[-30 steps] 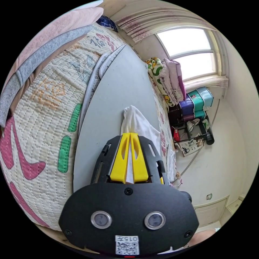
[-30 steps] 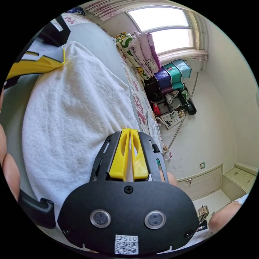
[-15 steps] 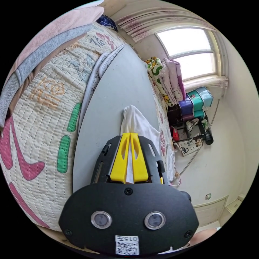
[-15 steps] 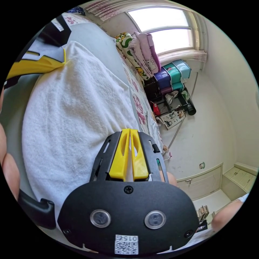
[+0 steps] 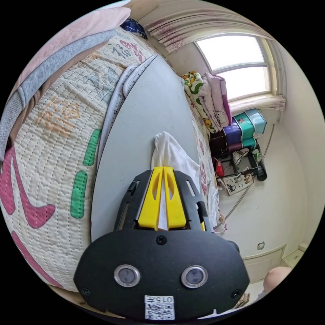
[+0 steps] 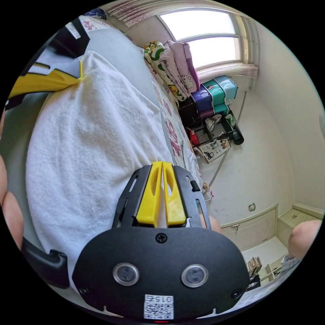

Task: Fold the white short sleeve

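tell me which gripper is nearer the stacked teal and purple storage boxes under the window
Right, as far as the pictures show. The right gripper grips the white shirt at its edge facing the storage boxes; the left gripper grips the far edge.

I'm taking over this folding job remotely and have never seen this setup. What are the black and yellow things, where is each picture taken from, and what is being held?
There is no robot arm here. A person holds a hand tool in each hand, each with two yellow jaws on a black body and a fisheye camera riding on it, so every picture looks out over its own tool.

In the left gripper view, the left gripper has its jaws closed on a bunched edge of the white shirt. In the right gripper view, the right gripper is closed on another edge of the same shirt, and the left gripper appears at the upper left, pinching the far corner.

The shirt lies spread on a grey board resting on a quilted bed cover. Behind are a window and stacked storage boxes.
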`<state>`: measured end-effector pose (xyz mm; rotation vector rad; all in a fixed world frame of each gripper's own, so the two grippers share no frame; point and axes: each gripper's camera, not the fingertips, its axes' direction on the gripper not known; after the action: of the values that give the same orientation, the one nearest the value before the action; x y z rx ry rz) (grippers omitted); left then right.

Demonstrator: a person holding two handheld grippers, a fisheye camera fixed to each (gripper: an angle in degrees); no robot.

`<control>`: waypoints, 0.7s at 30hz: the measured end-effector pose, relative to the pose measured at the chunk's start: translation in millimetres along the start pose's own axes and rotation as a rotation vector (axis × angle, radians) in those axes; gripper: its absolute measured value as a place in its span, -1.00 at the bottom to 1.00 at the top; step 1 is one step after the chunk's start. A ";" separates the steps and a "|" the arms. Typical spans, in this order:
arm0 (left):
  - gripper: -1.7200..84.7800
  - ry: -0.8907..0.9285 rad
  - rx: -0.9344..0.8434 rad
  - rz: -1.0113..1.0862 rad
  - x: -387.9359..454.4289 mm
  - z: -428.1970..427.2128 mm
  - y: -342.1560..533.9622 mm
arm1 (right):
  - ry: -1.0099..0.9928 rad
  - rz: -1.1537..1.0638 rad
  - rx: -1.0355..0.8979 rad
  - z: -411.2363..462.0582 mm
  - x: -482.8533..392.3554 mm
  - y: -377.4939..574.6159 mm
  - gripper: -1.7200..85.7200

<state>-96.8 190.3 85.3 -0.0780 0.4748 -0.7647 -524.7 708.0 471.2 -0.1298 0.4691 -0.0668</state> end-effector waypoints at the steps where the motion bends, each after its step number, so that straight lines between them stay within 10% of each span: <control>1: -0.98 -0.002 0.001 0.008 0.8 1.1 -0.3 | 0.007 0.000 0.000 1.3 -1.3 -0.1 -0.98; 21: -0.98 -0.001 -0.017 0.027 0.4 5.7 -9.2 | 0.023 0.002 -0.007 7.5 -33.0 -7.5 -0.98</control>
<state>-100.0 182.8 92.4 -0.0874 0.4810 -0.7345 -550.9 704.5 493.7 -0.1357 0.4924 -0.0646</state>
